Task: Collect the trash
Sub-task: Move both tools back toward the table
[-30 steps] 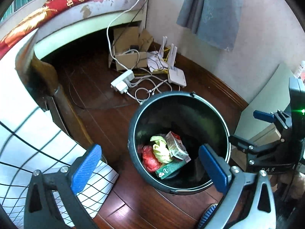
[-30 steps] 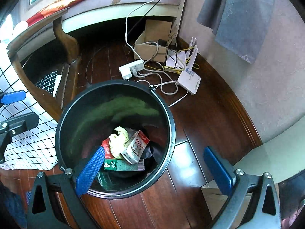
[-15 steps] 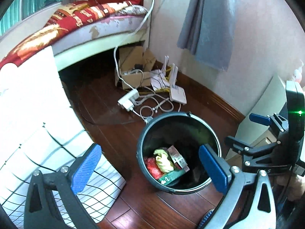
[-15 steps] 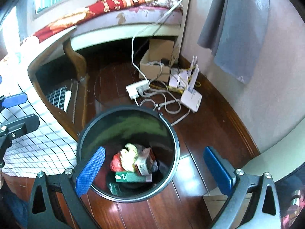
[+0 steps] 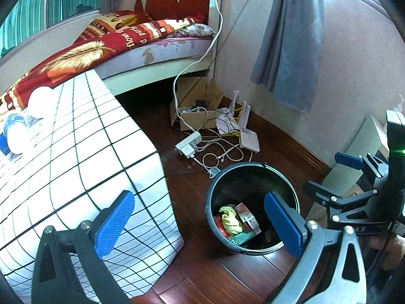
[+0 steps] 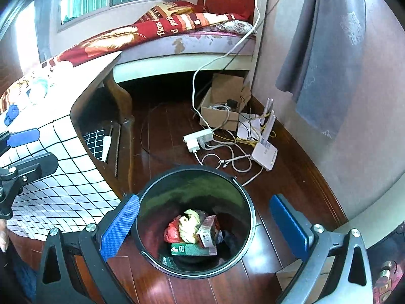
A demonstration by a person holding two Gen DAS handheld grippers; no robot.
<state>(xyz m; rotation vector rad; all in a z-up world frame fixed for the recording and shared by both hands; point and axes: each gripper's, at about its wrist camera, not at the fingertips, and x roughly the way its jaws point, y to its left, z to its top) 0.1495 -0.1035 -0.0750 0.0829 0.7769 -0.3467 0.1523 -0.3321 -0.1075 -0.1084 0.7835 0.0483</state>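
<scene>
Both grippers' jaws spread, empty, above bin [image 6: 249,217] rim beside tablecloth [image 5: 76,157] edge.

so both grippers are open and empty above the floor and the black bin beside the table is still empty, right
Not quite. The black bin is not empty: the right wrist view shows a yellow wrapper, a red bag and a green carton inside. The left gripper and right gripper are indeed open and empty.

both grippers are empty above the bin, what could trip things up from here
The loose cables and white router lie on the floor right behind the black bin; a low sweep could snag them. The checked cloth overhangs beside the bin, so the left gripper might catch it.
</scene>
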